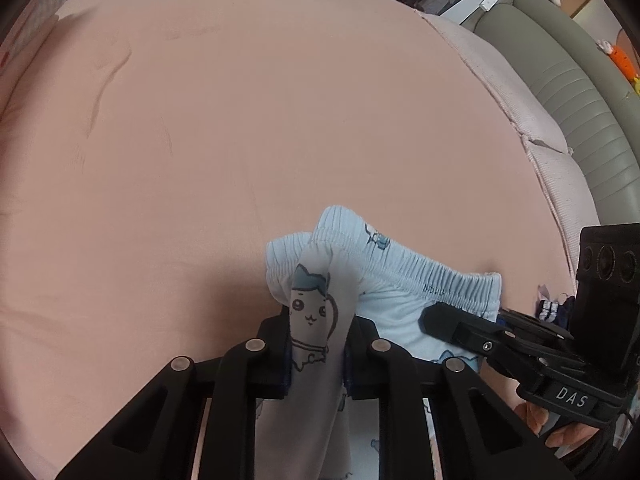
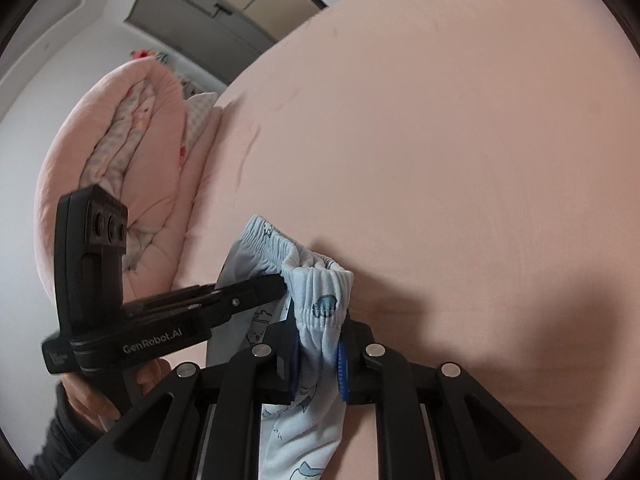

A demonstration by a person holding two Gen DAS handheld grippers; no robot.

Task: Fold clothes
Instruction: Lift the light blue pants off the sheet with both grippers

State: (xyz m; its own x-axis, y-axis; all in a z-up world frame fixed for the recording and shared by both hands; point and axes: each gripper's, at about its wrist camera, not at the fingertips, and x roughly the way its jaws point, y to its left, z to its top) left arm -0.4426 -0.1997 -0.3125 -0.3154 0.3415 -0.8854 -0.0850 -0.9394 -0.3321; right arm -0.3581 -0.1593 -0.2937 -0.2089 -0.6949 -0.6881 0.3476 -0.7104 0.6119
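A pair of pale blue shorts [image 1: 400, 280] with a gathered elastic waistband and small cartoon prints was held up just above a bed covered in a smooth peach-pink sheet [image 1: 240, 120]. In the left wrist view, the left tongs [image 1: 318, 344] were clenched on a bunched fold of the shorts printed with a cartoon cat face, the cloth rising between the two black fingers and trailing down under the camera. To the right in that view, the right tongs [image 1: 430, 318] reached in from the side and met the cloth just below the waistband. In the right wrist view, the right tongs [image 2: 318, 356] were clamped on a gathered part of the waistband [image 2: 320, 292], their blue pads pressed against the cloth on both sides. The left tongs [image 2: 280, 286] came in from the left there, gripping the same garment nearby. A pink quilt [image 2: 120, 140] lay bundled at the bed's far edge.
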